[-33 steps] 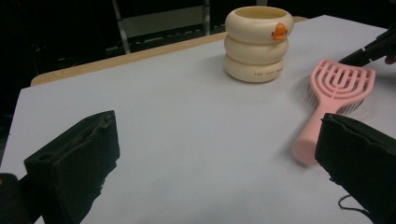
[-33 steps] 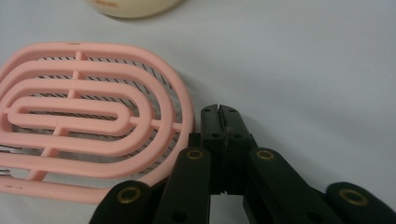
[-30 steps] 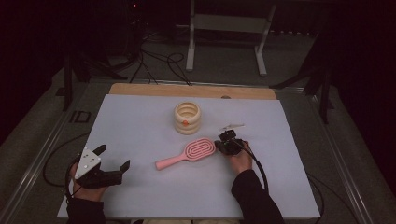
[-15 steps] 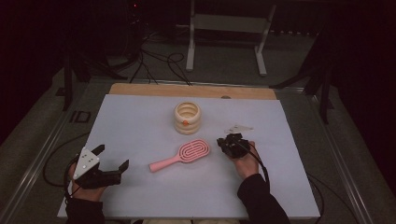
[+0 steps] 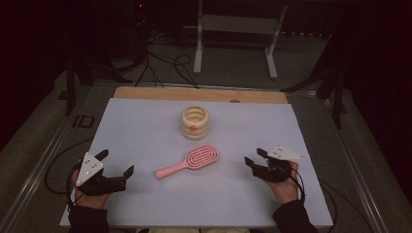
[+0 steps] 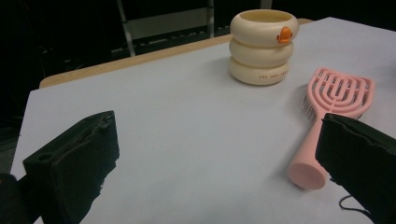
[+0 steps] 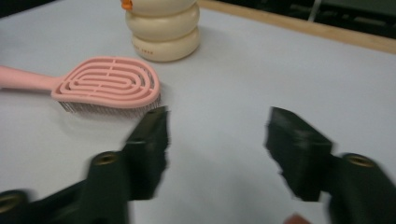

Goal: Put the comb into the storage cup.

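Pink hairbrush point(image 5: 188, 161): lay mid-mat, bristles down, near the cream cup point(image 5: 195, 122).
Right gripper point(image 5: 256, 161): jaws just opened, empty, beside the brush.
Left gripper point(image 5: 115, 163): spread, empty.
Advice: withdraw level, clear of the bristles.

a dim lab or recording studio. a white work table point(image 5: 145, 121) sits on grey carpet, with loose cables point(image 5: 160, 63) at 11 o'clock and a metal stand point(image 5: 233, 43) at 12 o'clock.
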{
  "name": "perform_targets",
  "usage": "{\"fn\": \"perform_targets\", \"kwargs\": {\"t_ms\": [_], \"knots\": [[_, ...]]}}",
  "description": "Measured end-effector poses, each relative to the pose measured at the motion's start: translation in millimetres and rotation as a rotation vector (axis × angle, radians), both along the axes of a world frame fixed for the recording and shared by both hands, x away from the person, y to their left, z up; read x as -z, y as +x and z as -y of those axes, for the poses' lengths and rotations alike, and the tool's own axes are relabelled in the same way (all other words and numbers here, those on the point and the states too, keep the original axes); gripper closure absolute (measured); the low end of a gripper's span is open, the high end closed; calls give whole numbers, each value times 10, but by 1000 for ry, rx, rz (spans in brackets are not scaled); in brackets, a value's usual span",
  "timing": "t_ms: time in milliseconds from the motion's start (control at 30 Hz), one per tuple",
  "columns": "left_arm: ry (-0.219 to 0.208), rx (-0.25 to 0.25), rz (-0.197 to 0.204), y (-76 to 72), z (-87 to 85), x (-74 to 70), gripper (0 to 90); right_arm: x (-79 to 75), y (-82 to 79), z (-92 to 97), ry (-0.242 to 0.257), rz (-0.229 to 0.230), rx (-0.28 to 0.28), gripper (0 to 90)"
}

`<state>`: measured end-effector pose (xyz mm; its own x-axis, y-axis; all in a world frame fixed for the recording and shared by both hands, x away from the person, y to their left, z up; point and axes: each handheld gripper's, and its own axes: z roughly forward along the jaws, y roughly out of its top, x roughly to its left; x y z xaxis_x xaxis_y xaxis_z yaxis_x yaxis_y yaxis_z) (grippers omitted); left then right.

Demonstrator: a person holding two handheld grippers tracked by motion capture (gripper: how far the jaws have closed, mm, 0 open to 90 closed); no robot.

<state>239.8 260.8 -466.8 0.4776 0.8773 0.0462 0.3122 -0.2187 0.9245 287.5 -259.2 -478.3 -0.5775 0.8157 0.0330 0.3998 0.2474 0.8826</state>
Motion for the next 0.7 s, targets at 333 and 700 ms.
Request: {"fn": "perform_targets", "kwargs": {"t_ms": [333,700], "knots": [[-3,5,-6,9,7,8,4,-9,-354,221,89,125,33,127],[34,69,-93,126,173,-16,4,42,-349,236,91,110,39,118]]}}
